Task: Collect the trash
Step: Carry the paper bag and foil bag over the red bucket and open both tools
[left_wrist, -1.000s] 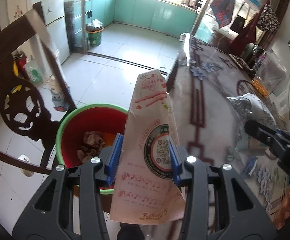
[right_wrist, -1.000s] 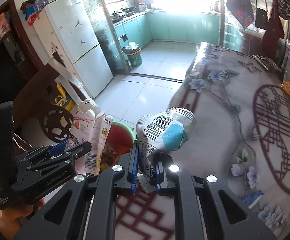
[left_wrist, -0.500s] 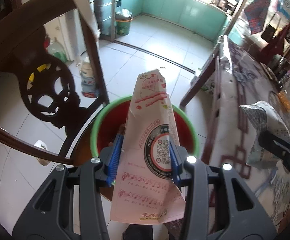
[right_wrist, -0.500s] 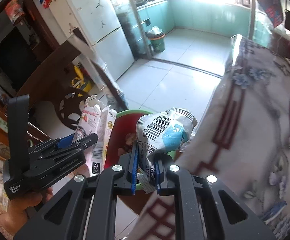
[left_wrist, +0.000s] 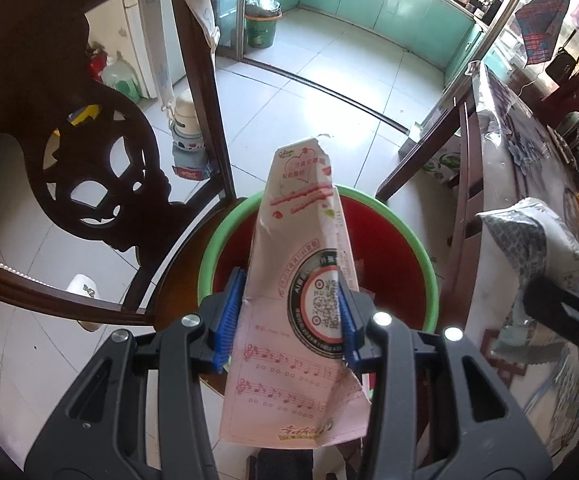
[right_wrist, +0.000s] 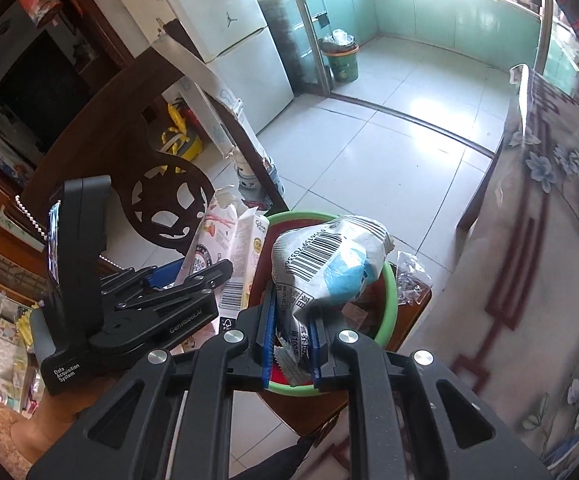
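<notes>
White tile floor [left_wrist: 297, 92], teal kitchen cabinets [left_wrist: 389, 4] at far end, white fridge [right_wrist: 233, 32] at left. Dark carved wooden chair [left_wrist: 89, 176] beside red bin with green rim [left_wrist: 429, 272]. Worktop [right_wrist: 549, 240] under floral cloth on my right. My left tool [left_wrist: 289, 320] clamped on pink milk carton [left_wrist: 301, 280], carton upright over bin mouth. My right tool [right_wrist: 291, 344] pinched tight on crumpled white snack bag [right_wrist: 329, 268] with barcode, bag above bin rim.
</notes>
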Available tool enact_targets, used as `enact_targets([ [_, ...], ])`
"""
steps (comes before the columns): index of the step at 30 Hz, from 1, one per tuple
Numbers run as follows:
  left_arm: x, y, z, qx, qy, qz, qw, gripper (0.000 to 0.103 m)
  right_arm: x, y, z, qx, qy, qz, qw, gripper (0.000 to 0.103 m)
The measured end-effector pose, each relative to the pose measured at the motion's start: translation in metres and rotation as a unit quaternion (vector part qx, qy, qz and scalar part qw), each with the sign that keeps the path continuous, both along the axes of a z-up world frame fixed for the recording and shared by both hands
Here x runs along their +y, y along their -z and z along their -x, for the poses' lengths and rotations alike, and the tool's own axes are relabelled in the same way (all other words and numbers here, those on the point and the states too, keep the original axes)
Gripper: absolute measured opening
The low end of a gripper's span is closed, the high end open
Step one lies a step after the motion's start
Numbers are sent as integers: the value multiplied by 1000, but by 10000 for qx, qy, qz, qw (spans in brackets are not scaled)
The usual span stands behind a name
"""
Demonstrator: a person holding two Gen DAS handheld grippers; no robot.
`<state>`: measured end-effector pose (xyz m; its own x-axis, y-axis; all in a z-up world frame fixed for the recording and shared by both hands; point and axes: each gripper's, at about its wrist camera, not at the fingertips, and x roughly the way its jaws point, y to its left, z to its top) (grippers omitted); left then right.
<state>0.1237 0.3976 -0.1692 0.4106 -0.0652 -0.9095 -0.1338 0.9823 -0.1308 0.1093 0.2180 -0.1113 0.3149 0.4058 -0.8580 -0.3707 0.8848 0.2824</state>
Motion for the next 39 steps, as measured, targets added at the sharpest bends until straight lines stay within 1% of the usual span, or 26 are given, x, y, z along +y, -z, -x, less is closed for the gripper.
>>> enact_targets([
  [6,2,6,-11,71,6,26,10000,41,4,6,-8,111,-49,108,9999,12],
  [17,1,9,-25,90,69,-1,9999,41,16,9,-20,156,-80,170,9997,13],
  [28,6,34,-36,419,29,-109,9991,41,23,19,-24,416,-190,137,9989,14],
  [31,7,39,-37,492,18,-117,9987,41,23,21,-25,473,-201,144,9986,16],
  [38,8,43,-39,548,4,-101,9984,41,23,25,-28,536,-203,156,9982,16],
  [39,7,43,-39,547,4,-108,9984,41,24,26,-28,540,-202,159,9982,18],
])
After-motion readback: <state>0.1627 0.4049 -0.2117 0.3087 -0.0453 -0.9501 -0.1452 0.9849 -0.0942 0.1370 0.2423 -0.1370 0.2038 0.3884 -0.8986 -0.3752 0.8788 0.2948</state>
